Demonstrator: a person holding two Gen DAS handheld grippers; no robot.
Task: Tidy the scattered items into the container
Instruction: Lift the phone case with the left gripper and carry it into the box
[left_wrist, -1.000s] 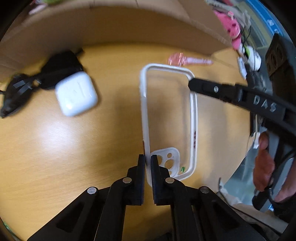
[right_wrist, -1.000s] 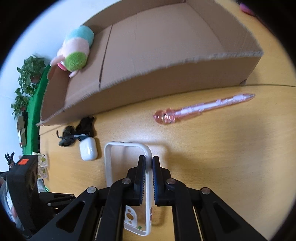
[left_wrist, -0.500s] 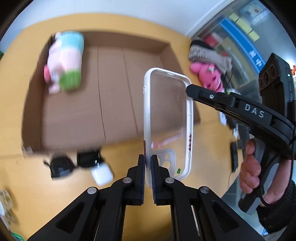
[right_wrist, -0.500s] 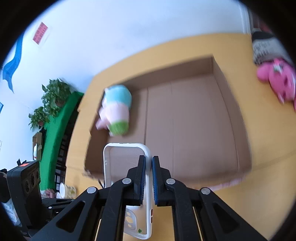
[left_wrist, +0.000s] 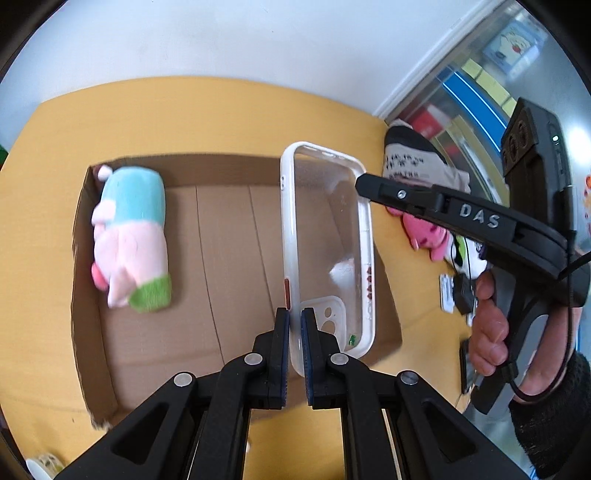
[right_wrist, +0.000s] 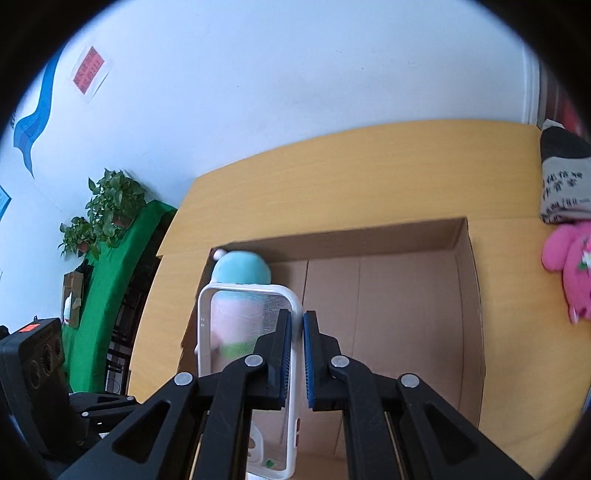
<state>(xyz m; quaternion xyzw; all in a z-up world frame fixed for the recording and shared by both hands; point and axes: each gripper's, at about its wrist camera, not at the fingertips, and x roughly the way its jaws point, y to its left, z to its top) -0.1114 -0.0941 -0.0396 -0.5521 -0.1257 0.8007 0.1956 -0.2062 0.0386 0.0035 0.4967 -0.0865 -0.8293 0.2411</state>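
Above the shallow cardboard box (left_wrist: 229, 236), both grippers hold one phone case (left_wrist: 327, 243) aloft: clear, scuffed back panel, white rounded rim, square camera cutout. Left gripper (left_wrist: 294, 332) pinches the rim's left long edge near the camera end, jaws closed on it; right gripper (right_wrist: 294, 347) clamps the opposite long edge. Corrugated box floor shows fold creases. Inside, against the left wall, lies a soft plush toy (left_wrist: 129, 236), banded teal, pink, green. Box sits on a smooth yellow wood-grain table (left_wrist: 207, 110).

Box (left_wrist: 236, 258) floor mostly bare mid/right; plush (left_wrist: 131, 236) blocks left end, walls low all round
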